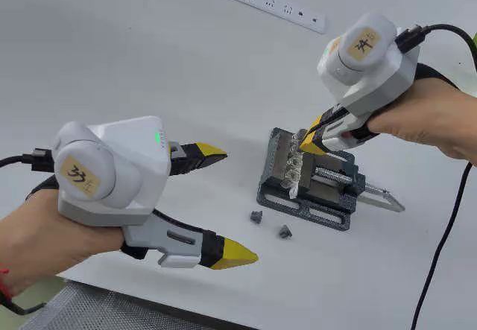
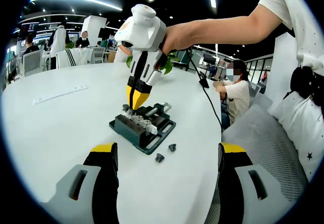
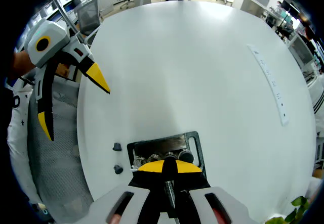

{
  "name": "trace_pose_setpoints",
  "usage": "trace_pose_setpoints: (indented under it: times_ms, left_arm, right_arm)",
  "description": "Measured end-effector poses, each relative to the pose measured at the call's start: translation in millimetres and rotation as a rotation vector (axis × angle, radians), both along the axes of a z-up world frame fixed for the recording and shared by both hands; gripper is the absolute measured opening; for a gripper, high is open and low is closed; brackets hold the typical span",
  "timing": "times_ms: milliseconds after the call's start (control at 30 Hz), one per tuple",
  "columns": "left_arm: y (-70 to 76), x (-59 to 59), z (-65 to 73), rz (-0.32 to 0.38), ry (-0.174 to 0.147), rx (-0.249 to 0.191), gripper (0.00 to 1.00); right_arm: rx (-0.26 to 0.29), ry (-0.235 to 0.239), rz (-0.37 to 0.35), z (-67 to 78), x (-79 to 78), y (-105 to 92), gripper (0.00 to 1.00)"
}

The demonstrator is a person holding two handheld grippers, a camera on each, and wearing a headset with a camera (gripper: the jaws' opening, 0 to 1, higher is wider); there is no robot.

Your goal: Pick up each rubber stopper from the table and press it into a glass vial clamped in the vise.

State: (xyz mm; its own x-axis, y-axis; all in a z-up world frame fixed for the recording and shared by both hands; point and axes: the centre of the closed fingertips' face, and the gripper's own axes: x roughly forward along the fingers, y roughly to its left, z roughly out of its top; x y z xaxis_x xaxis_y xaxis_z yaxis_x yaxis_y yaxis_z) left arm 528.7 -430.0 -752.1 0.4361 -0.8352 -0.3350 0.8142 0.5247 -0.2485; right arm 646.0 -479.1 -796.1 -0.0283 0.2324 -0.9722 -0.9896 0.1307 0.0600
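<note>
A dark green vise (image 1: 305, 196) (image 2: 132, 131) (image 3: 191, 142) clamps a row of glass vials (image 1: 292, 167) (image 2: 144, 124). My right gripper (image 1: 311, 147) (image 2: 136, 101) (image 3: 167, 167) points down onto the vials with its yellow tips shut together; I cannot tell whether a stopper is under them. One vial carries a dark stopper (image 3: 186, 157). Two loose grey rubber stoppers (image 1: 256, 216) (image 1: 284, 232) (image 2: 159, 158) (image 3: 117, 146) lie on the table in front of the vise. My left gripper (image 1: 223, 202) (image 2: 168, 150) (image 3: 73, 102) hovers open and empty left of them.
A white power strip (image 1: 261, 2) (image 2: 59, 93) (image 3: 268, 82) lies at the far side of the white table (image 1: 134, 62). The table's near edge runs just below my left gripper, with a mesh chair seat (image 1: 82, 308) under it. A black cable (image 1: 447, 233) trails off at the right.
</note>
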Motion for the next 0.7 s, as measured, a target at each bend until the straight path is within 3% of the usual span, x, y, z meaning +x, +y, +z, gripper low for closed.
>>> trace_pose_setpoints:
  times_ms: [400,700]
  left_arm:
    - [-0.3,2.9,1.6,0.002,-0.004,-0.008,0.79]
    - [0.7,4.8,2.4,0.007,-0.006,-0.011,0.79]
  right_arm:
    - [0.001,0.027,0.007,-0.4,-0.9,0.1,0.02]
    - [-0.045,0.019,0.057,-3.1,0.0,1.9,0.02]
